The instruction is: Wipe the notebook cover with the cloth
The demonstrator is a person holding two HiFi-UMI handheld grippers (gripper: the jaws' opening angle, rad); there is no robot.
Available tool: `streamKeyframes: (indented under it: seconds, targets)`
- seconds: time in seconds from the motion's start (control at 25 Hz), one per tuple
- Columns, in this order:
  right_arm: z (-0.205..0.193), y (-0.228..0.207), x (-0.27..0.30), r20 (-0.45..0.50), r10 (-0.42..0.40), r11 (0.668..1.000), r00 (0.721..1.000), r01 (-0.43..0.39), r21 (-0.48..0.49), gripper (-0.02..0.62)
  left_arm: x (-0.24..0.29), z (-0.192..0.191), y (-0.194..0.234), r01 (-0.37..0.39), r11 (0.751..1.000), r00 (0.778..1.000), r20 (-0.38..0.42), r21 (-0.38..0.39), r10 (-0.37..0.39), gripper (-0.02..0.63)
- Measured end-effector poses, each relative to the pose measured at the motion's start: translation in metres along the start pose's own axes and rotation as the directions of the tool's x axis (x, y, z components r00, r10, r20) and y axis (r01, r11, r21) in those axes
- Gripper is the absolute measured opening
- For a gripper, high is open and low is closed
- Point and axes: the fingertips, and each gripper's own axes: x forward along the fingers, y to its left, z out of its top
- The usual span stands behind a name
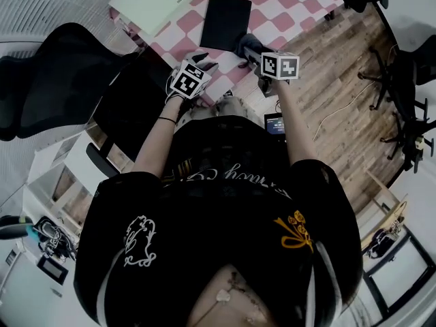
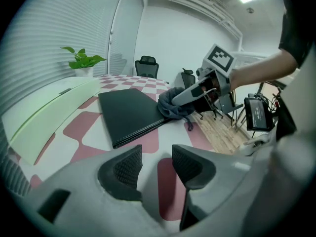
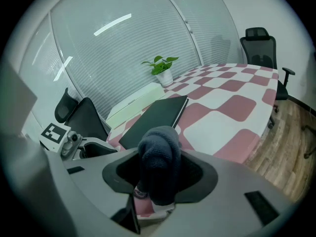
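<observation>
A pink-and-white checked counter (image 3: 222, 125) takes up the room's near side. Closest to us, our left claw (image 2: 155, 164) hovers spread and empty over the counter, short of the closed black notebook (image 2: 131, 113) lying flat mid-counter. Our right claw (image 3: 159, 177) pinches the dark cloth (image 3: 159, 154), bunched at the notebook's near corner. Nothing pins the notebook, so we judge a firm wipe could skid it toward the pale board (image 2: 49, 107) beyond, or tug the wad loose.
</observation>
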Motion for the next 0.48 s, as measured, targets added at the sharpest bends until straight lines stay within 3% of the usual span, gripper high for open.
streamKeyframes:
  seconds: [0.08, 0.2, 0.32, 0.48]
  targets:
    - [0.001, -0.002, -0.001, 0.016, 0.009, 0.999, 1.000, -0.010, 0.047, 0.169, -0.001, -0.001, -0.002, -0.002, 1.000, 1.000, -0.014, 0.030, 0.002, 0.187]
    - [0.005, -0.001, -0.008, 0.051, 0.037, 0.992, 0.998, -0.043, 0.118, 0.169, -0.003, -0.003, -0.012, 0.053, 0.996, 0.998, -0.034, 0.078, -0.051, 0.187]
    - [0.015, 0.005, -0.023, 0.090, 0.053, 0.992, 0.995, -0.063, 0.113, 0.169, -0.015, -0.007, -0.015, 0.066, 0.997, 0.998, -0.012, 0.026, -0.066, 0.187]
    - [0.027, 0.030, -0.048, 0.135, 0.093, 0.994, 0.986, -0.098, 0.036, 0.169, -0.046, 0.002, -0.010, 0.012, 0.999, 0.997, 0.071, -0.034, -0.009, 0.187]
